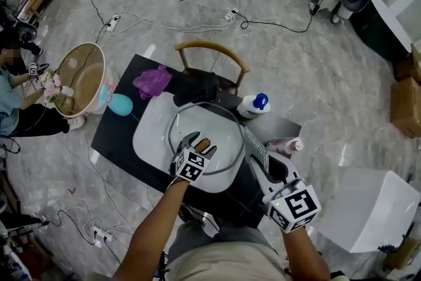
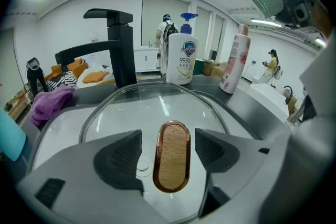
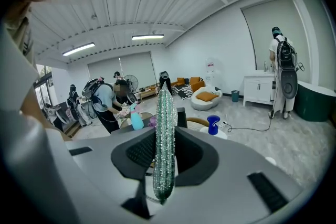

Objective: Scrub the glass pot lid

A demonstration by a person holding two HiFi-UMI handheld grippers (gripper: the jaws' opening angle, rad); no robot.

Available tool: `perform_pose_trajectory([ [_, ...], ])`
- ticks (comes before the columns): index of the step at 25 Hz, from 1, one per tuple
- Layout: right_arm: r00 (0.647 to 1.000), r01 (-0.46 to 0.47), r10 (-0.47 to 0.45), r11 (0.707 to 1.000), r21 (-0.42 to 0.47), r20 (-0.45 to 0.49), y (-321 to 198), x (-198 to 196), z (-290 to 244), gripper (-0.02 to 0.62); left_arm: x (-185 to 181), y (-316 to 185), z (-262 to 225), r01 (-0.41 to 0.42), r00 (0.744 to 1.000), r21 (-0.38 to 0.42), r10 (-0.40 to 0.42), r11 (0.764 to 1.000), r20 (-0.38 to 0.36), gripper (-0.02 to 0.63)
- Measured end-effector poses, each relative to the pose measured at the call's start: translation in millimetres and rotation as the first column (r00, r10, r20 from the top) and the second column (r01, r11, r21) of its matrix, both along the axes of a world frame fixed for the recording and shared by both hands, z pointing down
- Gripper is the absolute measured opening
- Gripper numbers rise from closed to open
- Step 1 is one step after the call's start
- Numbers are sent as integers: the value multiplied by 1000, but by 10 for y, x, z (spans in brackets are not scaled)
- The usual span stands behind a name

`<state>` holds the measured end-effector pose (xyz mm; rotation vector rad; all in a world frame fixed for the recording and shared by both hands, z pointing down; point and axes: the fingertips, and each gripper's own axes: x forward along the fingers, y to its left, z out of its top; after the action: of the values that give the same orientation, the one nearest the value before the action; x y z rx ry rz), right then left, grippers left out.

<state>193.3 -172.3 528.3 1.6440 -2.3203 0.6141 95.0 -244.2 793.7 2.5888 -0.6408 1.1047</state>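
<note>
Our right gripper pinches a scouring pad aloft; our left gripper gapes around the wooden handle of the glass pot lid; scrubbing seems unstarted.

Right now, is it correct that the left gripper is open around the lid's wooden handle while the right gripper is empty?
Not quite: the right gripper is not empty. The right gripper view shows it shut on a green scrubbing pad. The left gripper is indeed open around the wooden handle of the glass lid.
</note>
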Motion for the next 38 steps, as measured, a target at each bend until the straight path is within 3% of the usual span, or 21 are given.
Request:
perform_pose_trajectory([
  [5, 1000, -5, 5, 1000, -16, -14, 2, 5, 90, 84, 2, -33, 27, -17, 1000, 29, 16, 999, 12, 269],
  [7, 1000, -8, 7, 1000, -19, -15, 1, 2, 115, 84, 39, 6, 39, -50, 998, 42, 49, 998, 29, 179],
  [16, 1000, -20, 20, 1000, -3, -22, 21, -37, 27, 84, -9, 38, -37, -34, 999, 19, 34, 999, 12, 175],
  [24, 997, -72, 72, 997, 10, -27, 106, 102, -48, 84, -187, 212, -499, 18, 993, 39, -14, 999, -119, 175],
  [32, 997, -77, 77, 995, 59, -10, 109, 2, -276, 84, -387, 318, -1407, 63, 951, 46, -46, 997, -305, 176],
  [35, 998, -52, 53, 995, 85, -19, 99, -131, -403, 84, -501, 329, -1779, 103, 929, 55, -76, 993, -363, 176],
  [38, 995, 47, -38, 994, 96, -92, 64, -486, -491, 84, -614, 369, -2109, 141, 918, 73, -103, 987, -382, 176],
])
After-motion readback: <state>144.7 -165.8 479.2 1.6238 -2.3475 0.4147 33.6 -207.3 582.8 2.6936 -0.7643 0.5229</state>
